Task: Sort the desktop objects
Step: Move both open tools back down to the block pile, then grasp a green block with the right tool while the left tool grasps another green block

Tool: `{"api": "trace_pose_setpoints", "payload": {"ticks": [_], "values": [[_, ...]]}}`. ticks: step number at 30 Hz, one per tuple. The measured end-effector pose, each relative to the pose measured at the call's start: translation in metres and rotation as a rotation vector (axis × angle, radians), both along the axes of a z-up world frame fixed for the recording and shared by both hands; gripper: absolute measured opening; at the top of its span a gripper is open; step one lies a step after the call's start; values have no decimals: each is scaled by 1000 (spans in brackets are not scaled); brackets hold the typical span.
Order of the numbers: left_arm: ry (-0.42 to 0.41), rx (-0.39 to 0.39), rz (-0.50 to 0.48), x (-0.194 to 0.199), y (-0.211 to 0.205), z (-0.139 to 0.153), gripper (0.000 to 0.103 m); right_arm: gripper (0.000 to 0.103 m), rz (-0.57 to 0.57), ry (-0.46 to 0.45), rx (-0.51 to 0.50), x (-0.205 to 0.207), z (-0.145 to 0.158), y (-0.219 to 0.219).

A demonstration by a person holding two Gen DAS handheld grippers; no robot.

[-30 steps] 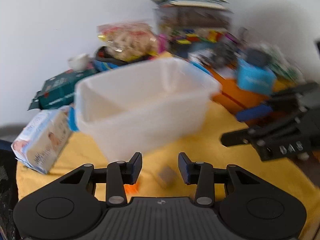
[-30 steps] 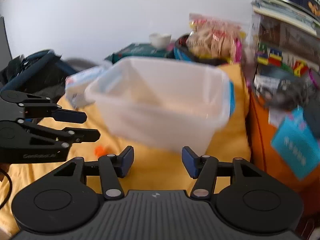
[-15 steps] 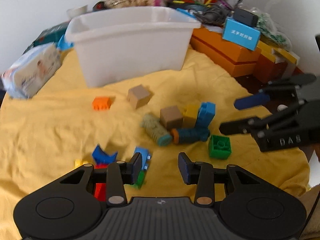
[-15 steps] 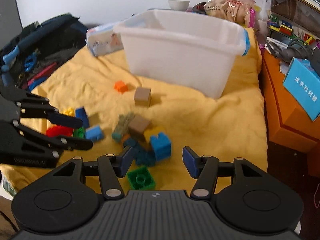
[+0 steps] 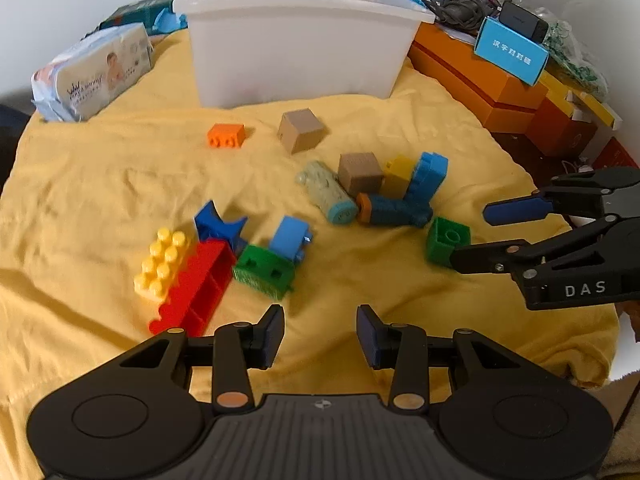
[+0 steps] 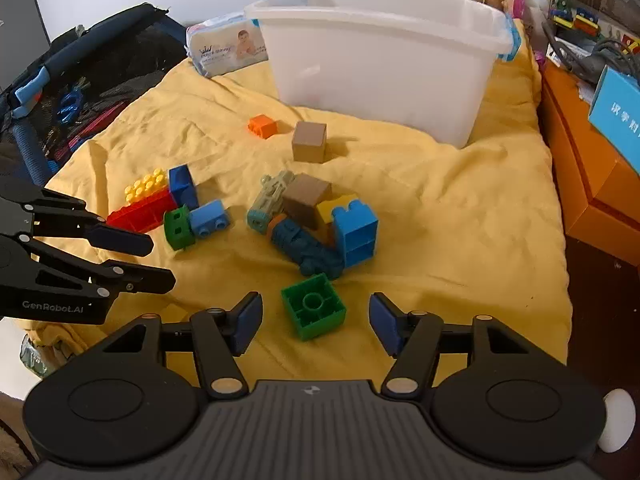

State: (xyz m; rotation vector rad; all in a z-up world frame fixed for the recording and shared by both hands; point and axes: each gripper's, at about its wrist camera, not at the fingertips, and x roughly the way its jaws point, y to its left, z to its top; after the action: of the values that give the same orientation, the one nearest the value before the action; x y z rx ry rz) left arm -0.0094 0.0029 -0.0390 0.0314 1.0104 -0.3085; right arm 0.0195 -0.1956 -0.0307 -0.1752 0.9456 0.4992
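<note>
A yellow cloth point(image 6: 460, 216) covers the surface. At its far end stands the white plastic bin point(image 6: 384, 60), upright. Loose toy blocks lie scattered in front of it: a red brick point(image 5: 196, 292) touching a yellow studded brick point(image 5: 162, 264), a tan cube point(image 6: 309, 141) apart. My right gripper point(image 6: 316, 320) is opening, the green square block point(image 6: 313, 306) between its jaws, untouched. My left gripper point(image 5: 320, 334) hangs parted, empty.

Cluttered home: baby-wipes pack point(image 5: 94, 70), toy bricks point(image 6: 312, 306)
</note>
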Motion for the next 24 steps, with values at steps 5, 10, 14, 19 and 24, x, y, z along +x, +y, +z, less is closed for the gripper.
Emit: {"api": "trace_pose_setpoints", "payload": {"ticks": [5, 10, 14, 19, 24], "values": [[25, -9, 6, -5, 2, -5, 44, 62, 34, 12, -11, -4, -1, 4], [25, -17, 22, -5, 4, -4, 44, 51, 50, -12, -44, -9, -2, 9], [26, -21, 28, -4, 6, -4, 44, 45, 108, -62, -63, -13, 0, 16], [29, -21, 29, -3, 7, -5, 44, 43, 178, -84, -166, -12, -18, 30], [28, -23, 29, -3, 9, -5, 44, 29, 143, -102, -171, -6, -18, 28]]}}
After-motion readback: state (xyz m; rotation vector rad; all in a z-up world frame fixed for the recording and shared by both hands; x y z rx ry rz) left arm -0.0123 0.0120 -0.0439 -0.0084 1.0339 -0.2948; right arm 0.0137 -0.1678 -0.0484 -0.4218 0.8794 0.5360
